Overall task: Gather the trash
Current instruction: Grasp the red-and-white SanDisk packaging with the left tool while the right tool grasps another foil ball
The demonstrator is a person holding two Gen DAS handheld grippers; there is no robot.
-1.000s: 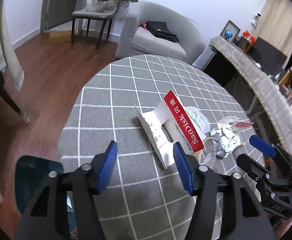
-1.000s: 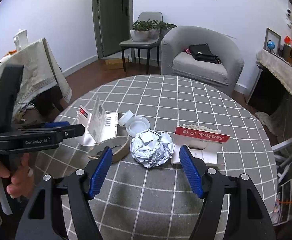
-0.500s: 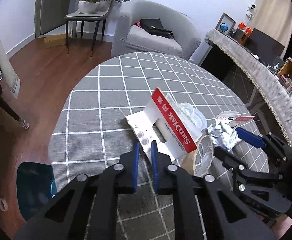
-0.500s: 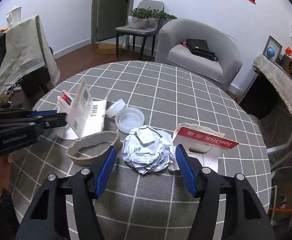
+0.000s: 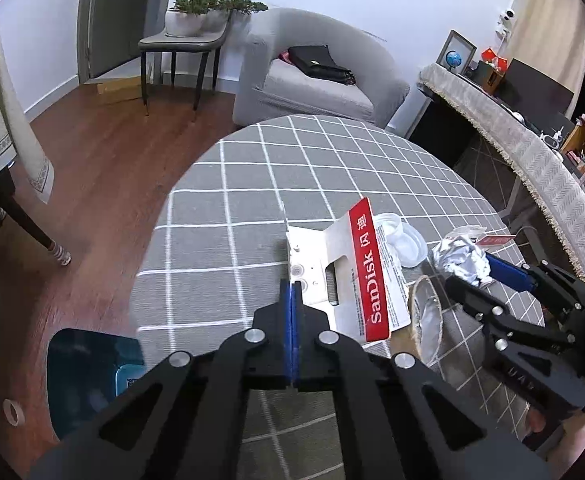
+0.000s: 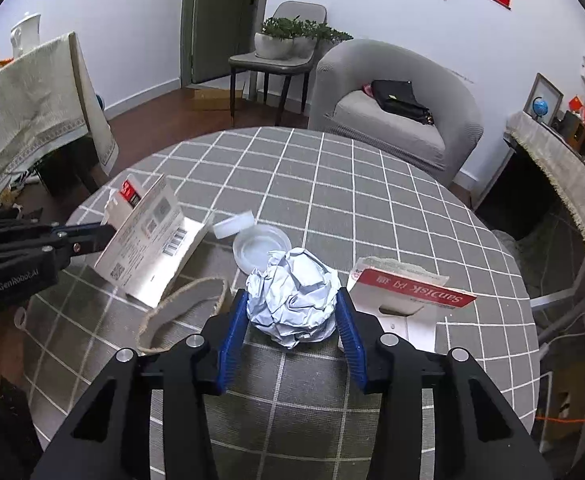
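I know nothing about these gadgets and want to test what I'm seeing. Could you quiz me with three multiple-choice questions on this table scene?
1. Where is the crumpled foil ball?
A. On the armchair
B. Between the jaws of the right gripper
C. On the wooden floor

2. What colour is the stripe on the SanDisk card that the left gripper has?
A. Green
B. Yellow
C. Red

3. How do the left gripper's jaws stand?
A. Shut on the card's edge
B. Wide open with nothing between them
C. Clamped on a clear lid

Answers:
1 B: the right wrist view shows the ball between the blue pads, and the jaws are closing on it.
2 C: the band bearing the brand name is red.
3 A: the blue pads meet on the white card's corner.
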